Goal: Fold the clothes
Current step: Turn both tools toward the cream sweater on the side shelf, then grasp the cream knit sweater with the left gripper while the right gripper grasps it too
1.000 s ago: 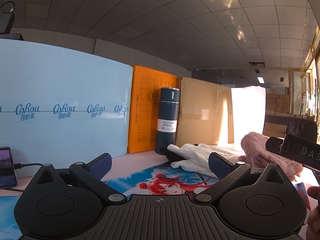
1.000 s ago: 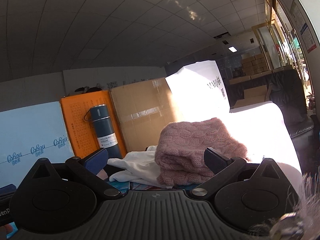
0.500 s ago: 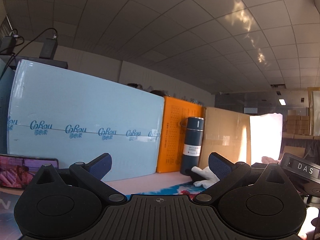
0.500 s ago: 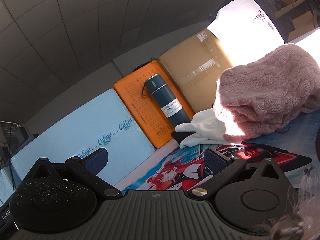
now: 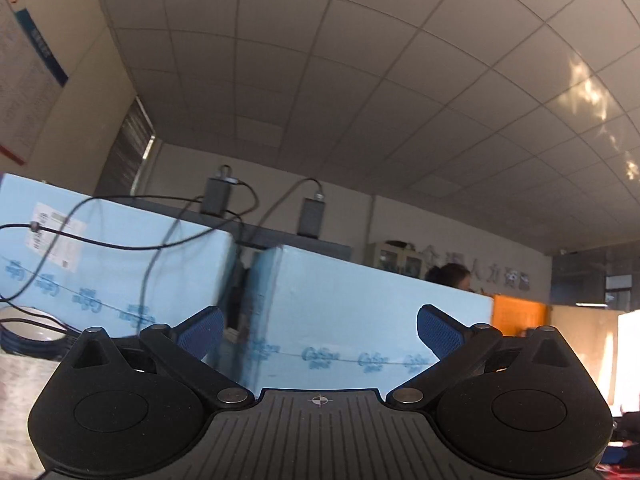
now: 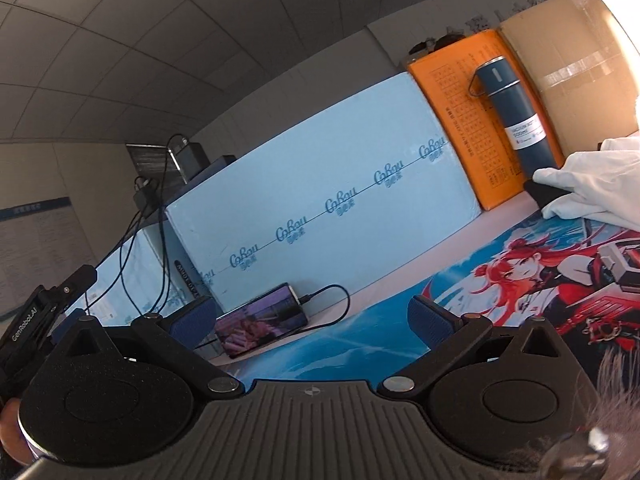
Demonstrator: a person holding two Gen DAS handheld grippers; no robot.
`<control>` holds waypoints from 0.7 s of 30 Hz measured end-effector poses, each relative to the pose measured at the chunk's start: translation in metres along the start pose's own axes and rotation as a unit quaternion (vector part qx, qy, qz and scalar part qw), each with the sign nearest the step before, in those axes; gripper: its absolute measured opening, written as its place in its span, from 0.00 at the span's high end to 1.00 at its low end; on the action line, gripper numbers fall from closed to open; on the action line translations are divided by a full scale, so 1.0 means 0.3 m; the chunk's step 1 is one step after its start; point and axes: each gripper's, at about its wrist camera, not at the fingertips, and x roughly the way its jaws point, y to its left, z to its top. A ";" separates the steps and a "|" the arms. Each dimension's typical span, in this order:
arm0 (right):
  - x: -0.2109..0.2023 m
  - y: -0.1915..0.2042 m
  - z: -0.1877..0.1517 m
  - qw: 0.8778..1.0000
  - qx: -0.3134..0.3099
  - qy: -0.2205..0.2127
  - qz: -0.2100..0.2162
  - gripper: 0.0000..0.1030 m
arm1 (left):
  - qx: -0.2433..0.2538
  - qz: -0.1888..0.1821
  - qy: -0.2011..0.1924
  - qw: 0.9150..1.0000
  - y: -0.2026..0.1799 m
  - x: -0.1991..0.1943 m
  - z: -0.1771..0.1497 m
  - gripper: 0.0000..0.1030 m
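Pale tabletop (image 6: 408, 268) here, half covered by a glossy blue desk mat (image 6: 500, 280) printed with a red-haired anime figure. A lit smartphone (image 6: 262, 326) rests at the mat's far edge, cable plugged in. Crumpled white garment (image 6: 592, 184) sits on the mat's far corner, a dark-blue steel flask (image 6: 516, 116) standing just behind.

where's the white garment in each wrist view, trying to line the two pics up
Left wrist view: the white garment is not in it; the camera looks up at the ceiling and box tops.
Right wrist view: the white garment lies at the right edge, on the printed mat, just right of the dark blue bottle.
Shared landmark: the light blue box with its row of printed logos, with the orange box at its right end.
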 end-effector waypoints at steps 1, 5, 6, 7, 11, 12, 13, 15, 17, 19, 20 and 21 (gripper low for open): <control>0.020 0.025 -0.002 1.000 -0.002 0.011 0.011 0.00 | -0.004 0.028 -0.009 1.000 0.056 -0.003 0.020 0.00; 0.112 0.129 -0.009 0.997 -0.012 0.050 0.060 0.00 | -0.006 0.157 0.004 0.988 0.291 0.012 0.083 0.00; 0.141 0.156 -0.013 0.995 -0.013 0.061 0.072 0.00 | -0.013 0.187 0.023 0.982 0.350 0.022 0.094 0.00; 0.169 0.179 -0.016 0.994 -0.015 0.070 0.081 0.00 | -0.024 0.212 0.041 0.976 0.415 0.027 0.103 0.00; 0.293 0.284 -0.035 0.986 -0.022 0.110 0.123 0.00 | -0.135 0.222 0.085 0.962 0.651 -0.026 0.117 0.00; 0.326 0.307 -0.042 0.983 -0.021 0.121 0.135 0.00 | -0.167 0.211 0.095 0.958 0.698 -0.040 0.115 0.00; 0.363 0.329 -0.051 0.980 -0.015 0.135 0.147 0.00 | -0.197 0.200 0.105 0.954 0.740 -0.053 0.111 0.00; 0.451 0.370 -0.072 0.971 0.014 0.170 0.169 0.00 | -0.238 0.178 0.128 0.946 0.784 -0.053 0.084 0.00; 0.535 0.406 -0.096 0.960 0.042 0.203 0.186 0.00 | -0.271 0.158 0.150 0.938 0.812 -0.046 0.059 0.00; 0.602 0.423 -0.128 0.954 0.062 0.227 0.183 0.00 | -0.302 0.148 0.169 0.927 0.844 -0.040 0.038 0.00; 0.635 0.432 -0.145 0.951 0.072 0.239 0.182 0.00 | -0.315 0.148 0.176 0.921 0.860 -0.033 0.025 0.00; 0.669 0.440 -0.161 0.947 0.083 0.251 0.180 0.00 | -0.323 0.153 0.184 0.916 0.871 -0.027 0.015 0.00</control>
